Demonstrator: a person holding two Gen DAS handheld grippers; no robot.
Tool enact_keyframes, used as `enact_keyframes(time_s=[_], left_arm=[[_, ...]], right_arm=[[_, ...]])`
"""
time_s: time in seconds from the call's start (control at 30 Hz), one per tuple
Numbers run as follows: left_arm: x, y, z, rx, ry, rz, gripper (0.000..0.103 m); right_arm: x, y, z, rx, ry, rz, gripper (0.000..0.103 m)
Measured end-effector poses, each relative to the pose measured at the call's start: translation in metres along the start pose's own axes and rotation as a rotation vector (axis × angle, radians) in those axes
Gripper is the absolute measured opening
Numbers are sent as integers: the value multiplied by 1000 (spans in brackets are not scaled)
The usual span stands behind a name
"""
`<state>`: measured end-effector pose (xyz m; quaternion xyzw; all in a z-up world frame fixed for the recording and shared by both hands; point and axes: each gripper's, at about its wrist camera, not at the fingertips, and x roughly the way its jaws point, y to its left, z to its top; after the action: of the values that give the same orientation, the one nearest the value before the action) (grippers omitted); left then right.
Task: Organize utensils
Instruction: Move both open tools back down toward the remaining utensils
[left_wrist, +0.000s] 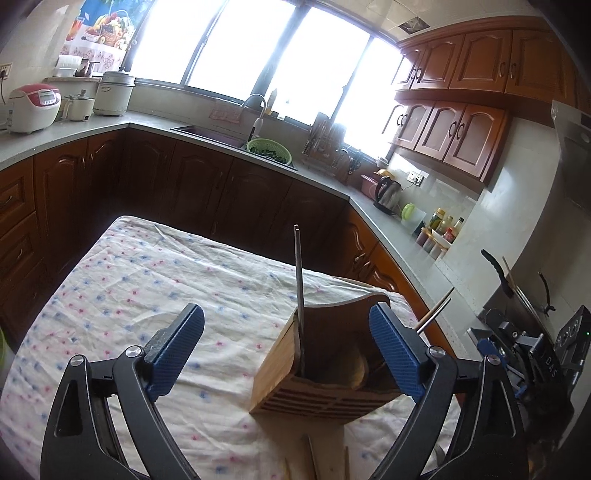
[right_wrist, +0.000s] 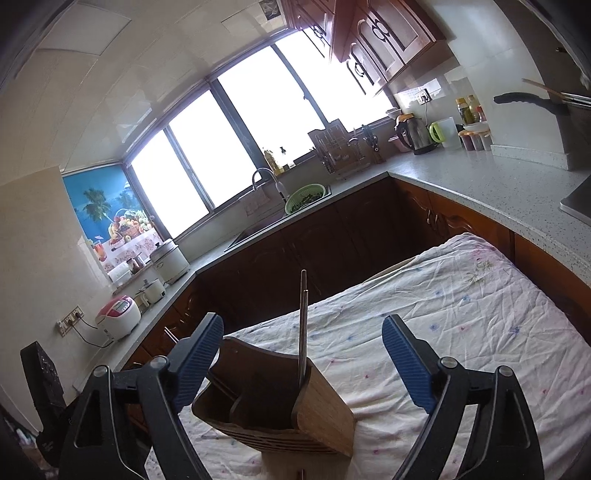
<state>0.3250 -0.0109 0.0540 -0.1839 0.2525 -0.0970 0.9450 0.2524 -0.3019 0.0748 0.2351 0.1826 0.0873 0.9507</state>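
Both grippers, left gripper (left_wrist: 286, 345) and right gripper (right_wrist: 303, 356), gape wide, holding nothing.

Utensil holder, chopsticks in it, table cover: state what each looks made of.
Utensil holder: looks like bamboo or wood, brown with fine grain and slatted base. Chopsticks: thin grey rods, possibly metal. Table cover: wrinkled printed cloth, matte.

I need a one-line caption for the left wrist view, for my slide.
Open left gripper before a wooden utensil holder with chopsticks standing inside, on a floral tablecloth.
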Motion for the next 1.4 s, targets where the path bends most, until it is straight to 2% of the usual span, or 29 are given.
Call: enact_keyframes(time_s=[0.4,0.83,1.2,1.4], left_arm=[[-54,14,-45,2,58,29,95],[-81,23,-90,-29,153,50,95],[-82,23,-125,-6,239,78,95],[-78,18,-133,21,271,90,95]], right_arm=[[-58,2,-31,-15,30,-1,93],[-106,-7,-77,-16,84,-44,93],[-124,-31,-109,-14,131,-140,93],[-123,-36,-115,-4,155,-148,93]])
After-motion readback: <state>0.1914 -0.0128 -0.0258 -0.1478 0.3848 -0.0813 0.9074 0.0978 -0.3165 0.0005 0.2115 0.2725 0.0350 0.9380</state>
